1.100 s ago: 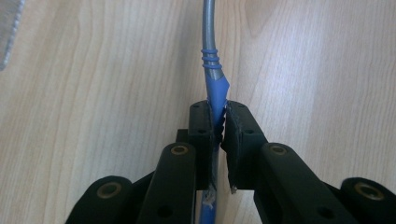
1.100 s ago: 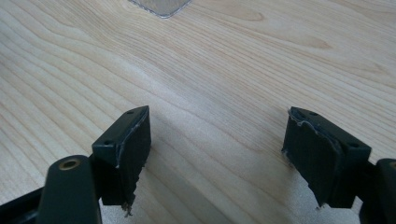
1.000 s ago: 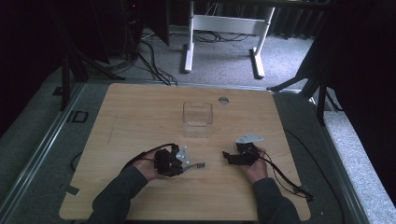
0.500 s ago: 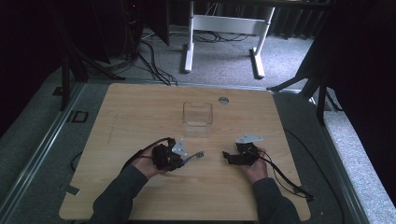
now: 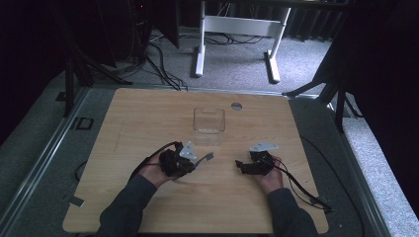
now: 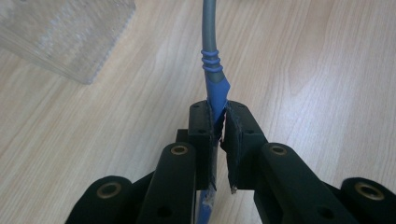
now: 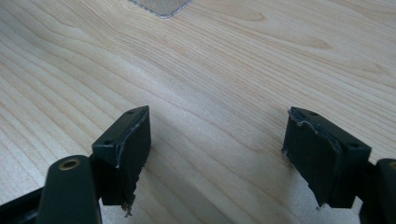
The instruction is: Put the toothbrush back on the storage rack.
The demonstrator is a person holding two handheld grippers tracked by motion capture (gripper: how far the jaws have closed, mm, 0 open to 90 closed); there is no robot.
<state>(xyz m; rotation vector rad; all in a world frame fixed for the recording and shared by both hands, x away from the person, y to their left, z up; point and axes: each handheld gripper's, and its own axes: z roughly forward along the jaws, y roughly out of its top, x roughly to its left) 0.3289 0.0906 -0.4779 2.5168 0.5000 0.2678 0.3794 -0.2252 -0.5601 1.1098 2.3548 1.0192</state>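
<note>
My left gripper [image 5: 191,164] is shut on the blue handle of a thin utensil [image 5: 203,159] whose grey shaft points to the right and slightly away, toward a clear plastic box [image 5: 209,120]. In the left gripper view the pads [image 6: 201,122] of this gripper [image 6: 218,112] pinch the blue handle [image 6: 215,91], and the grey shaft [image 6: 209,28] runs on ahead above the wood. My right gripper [image 5: 239,165] rests low over the table, pointing left, a short gap from the utensil's tip. It [image 7: 217,121] stands open, with bare wood between its jaws.
The clear box [image 6: 60,32] stands at the table's middle, just beyond both grippers; its corner [image 7: 161,5] shows at the top of the right gripper view. A round hole [image 5: 236,105] sits near the wooden table's [image 5: 148,118] far edge. Cables trail from both grippers.
The left gripper has shifted a little away from the person with the utensil, whose tip now lies nearer the box. The right gripper has stayed put.
</note>
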